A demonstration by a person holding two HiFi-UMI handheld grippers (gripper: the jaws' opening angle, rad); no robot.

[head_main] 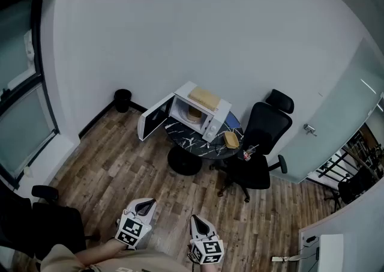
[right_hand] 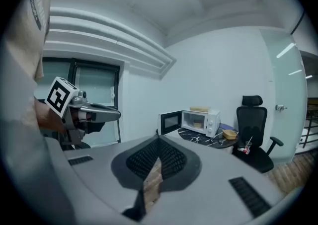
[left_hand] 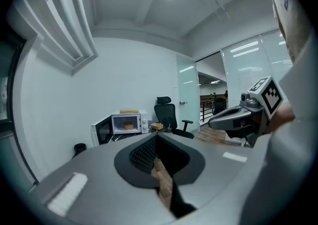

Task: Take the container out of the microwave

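The white microwave stands on a round black table across the room, its door swung open to the left. A tan round container sits inside the cavity; it also shows small in the left gripper view and the right gripper view. My left gripper and right gripper are low in the head view, far from the table, side by side. Both are shut and hold nothing. Each gripper view looks along its own closed jaws, left gripper and right gripper, toward the microwave.
A flat tan box lies on the microwave. A small tan tray sits on the table's right. A black office chair stands right of the table, a black bin by the wall. Wooden floor lies between me and the table.
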